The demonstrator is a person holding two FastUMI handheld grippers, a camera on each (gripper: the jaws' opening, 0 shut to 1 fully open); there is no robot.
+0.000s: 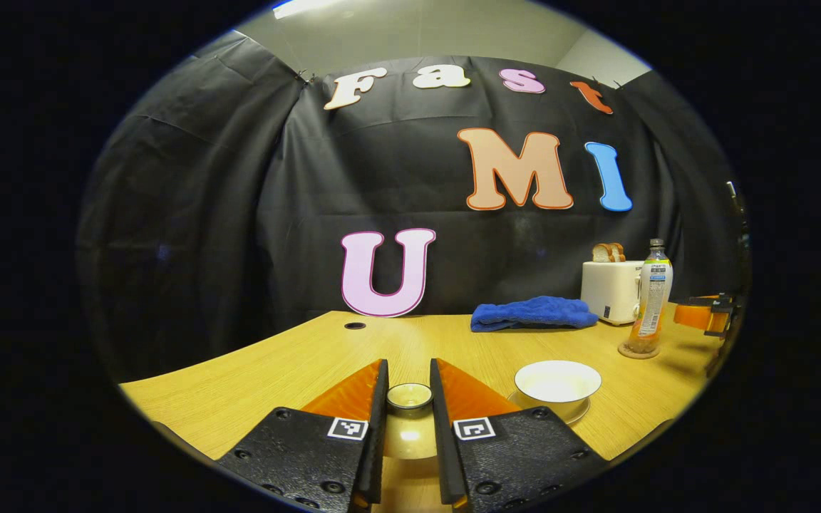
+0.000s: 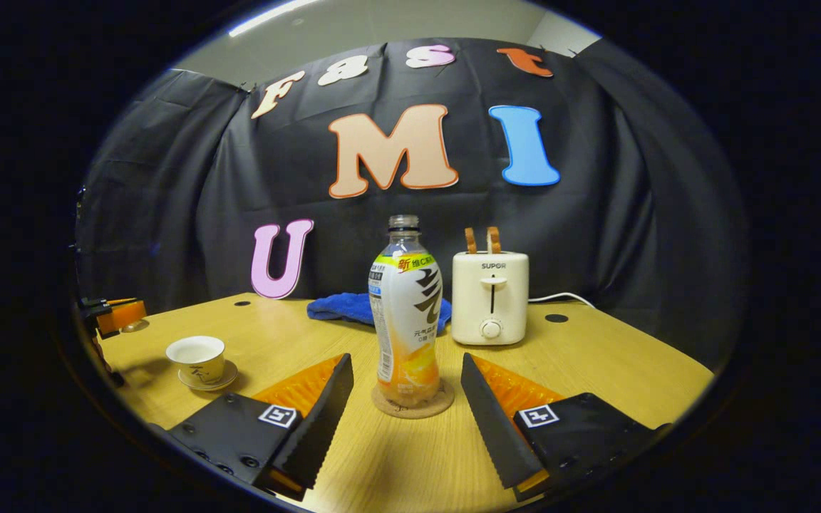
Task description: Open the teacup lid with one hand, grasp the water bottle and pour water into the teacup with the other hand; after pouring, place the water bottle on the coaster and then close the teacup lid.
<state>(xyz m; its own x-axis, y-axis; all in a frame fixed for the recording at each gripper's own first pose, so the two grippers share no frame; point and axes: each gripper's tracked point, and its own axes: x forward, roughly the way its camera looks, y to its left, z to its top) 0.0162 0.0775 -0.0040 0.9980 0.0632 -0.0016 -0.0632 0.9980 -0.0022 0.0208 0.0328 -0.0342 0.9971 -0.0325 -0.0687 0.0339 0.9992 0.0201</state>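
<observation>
The left hand-held gripper (image 1: pixel 409 413) has its fingers nearly closed around the teacup lid (image 1: pixel 409 396), gripping it by the knob. The open teacup (image 1: pixel 557 382) sits on its saucer to the right of that gripper, close by on the surface (image 1: pixel 296 356). The right hand-held gripper (image 2: pixel 403 406) is spread wide and empty, and the water bottle (image 2: pixel 405 313) stands upright on the coaster (image 2: pixel 411 404) straight ahead between its fingers. Judging by this, the lid must travel rightward to the cup, and the left hand is nearer.
</observation>
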